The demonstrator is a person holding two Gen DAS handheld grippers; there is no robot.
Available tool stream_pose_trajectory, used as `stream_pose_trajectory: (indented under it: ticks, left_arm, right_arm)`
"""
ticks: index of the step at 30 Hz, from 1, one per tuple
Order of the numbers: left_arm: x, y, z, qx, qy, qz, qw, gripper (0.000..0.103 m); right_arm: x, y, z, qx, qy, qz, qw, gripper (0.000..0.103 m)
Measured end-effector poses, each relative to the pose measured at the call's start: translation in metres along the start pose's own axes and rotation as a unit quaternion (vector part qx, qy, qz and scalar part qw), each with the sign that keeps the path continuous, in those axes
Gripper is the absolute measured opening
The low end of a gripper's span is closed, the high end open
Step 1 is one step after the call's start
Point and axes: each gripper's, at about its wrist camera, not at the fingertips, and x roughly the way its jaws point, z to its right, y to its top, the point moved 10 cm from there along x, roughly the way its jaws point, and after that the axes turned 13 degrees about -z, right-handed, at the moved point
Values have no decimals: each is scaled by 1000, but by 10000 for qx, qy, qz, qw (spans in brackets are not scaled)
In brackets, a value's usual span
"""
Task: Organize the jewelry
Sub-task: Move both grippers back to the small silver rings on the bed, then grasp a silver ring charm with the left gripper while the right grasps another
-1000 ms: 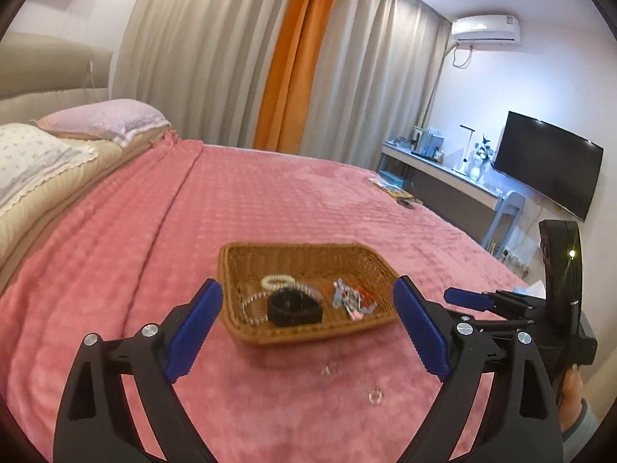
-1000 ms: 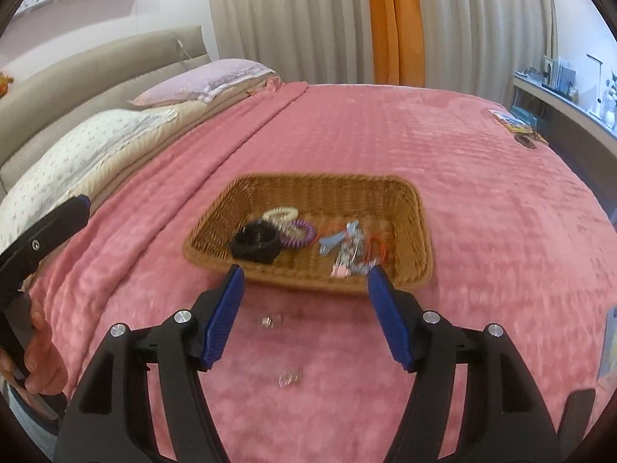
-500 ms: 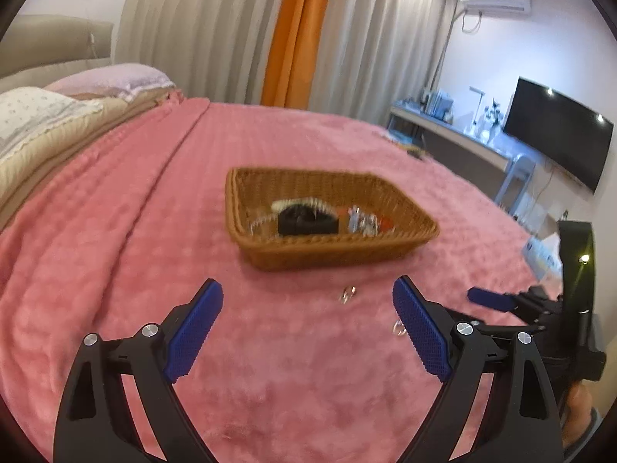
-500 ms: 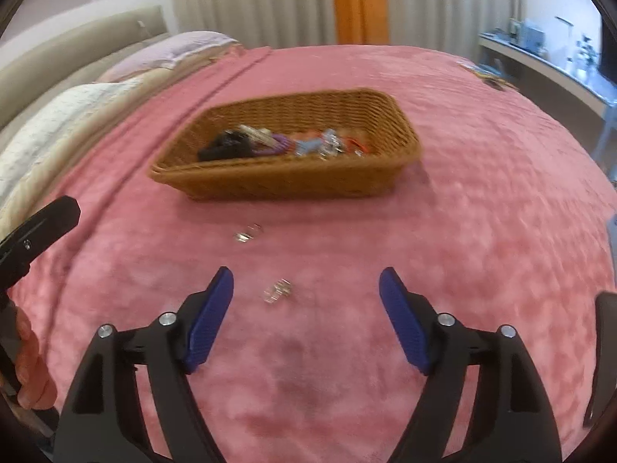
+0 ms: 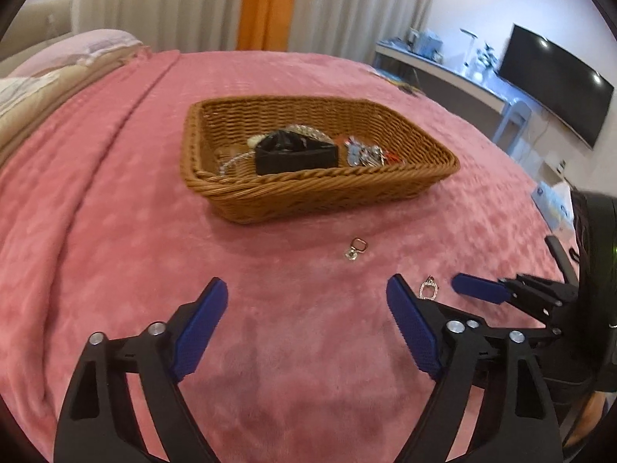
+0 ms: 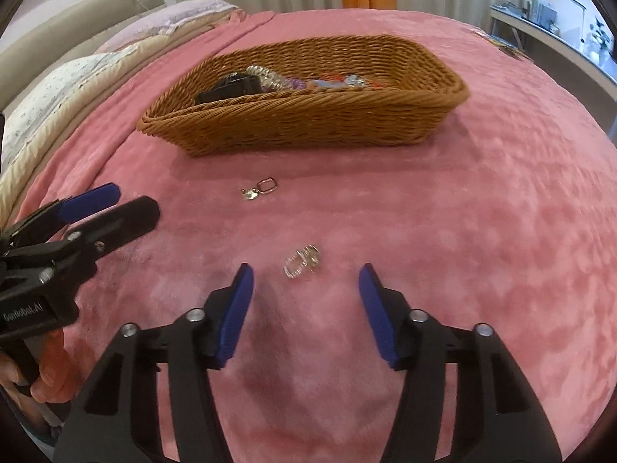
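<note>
The step in hand looks like the reach for the two loose earrings on the bed in front of the basket (image 6: 308,123): the right gripper (image 6: 306,301) has its fingers spread and closing around the near earring (image 6: 302,262), not yet touching it; the left gripper (image 5: 306,320), fingers spread, closing and empty, sits nearer than the far earring (image 5: 356,249). Next, the right fingers should pinch the earring without snagging the blanket; against the earlier frames, both grippers are lower and closer to the bed, and the basket looks larger.

Soft indoor light, fisheye-warped edges
</note>
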Motion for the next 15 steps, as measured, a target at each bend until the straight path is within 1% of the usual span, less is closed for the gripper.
stream_pose_trajectory:
  ticks: [1, 2, 3, 5, 7, 9, 13, 15]
  left_arm:
    - [4, 1, 2, 94, 2, -61, 9999, 73]
    - [7, 3, 5, 170, -8, -118, 9998, 69]
    - [12, 4, 9, 267, -56, -193, 9994, 65]
    - [19, 6, 15, 402, -129, -306, 9986, 61]
    - [30, 8, 22, 562, -116, -436, 9974, 60]
    - [39, 10, 26, 661, -97, -528, 9964, 59]
    - [57, 18, 30, 718, -30, -671, 9952, 54]
    - [62, 22, 32, 769, 22, -678, 9947, 52]
  right_arm:
    - [1, 2, -2, -40, -39, -13, 10000, 38]
    - [3, 4, -3, -81, -98, -41, 9999, 33]
    - [5, 6, -3, -101, -127, -60, 9998, 31]
    - [6, 8, 0, -121, -143, -61, 9998, 25]
    - [6, 8, 6, -132, -112, -61, 9998, 22]
    - [6, 10, 13, -122, -94, -48, 9999, 21]
    - [5, 13, 29, -87, -87, 3, 9999, 21]
    - [5, 15, 36, -44, -16, 12, 10000, 21]
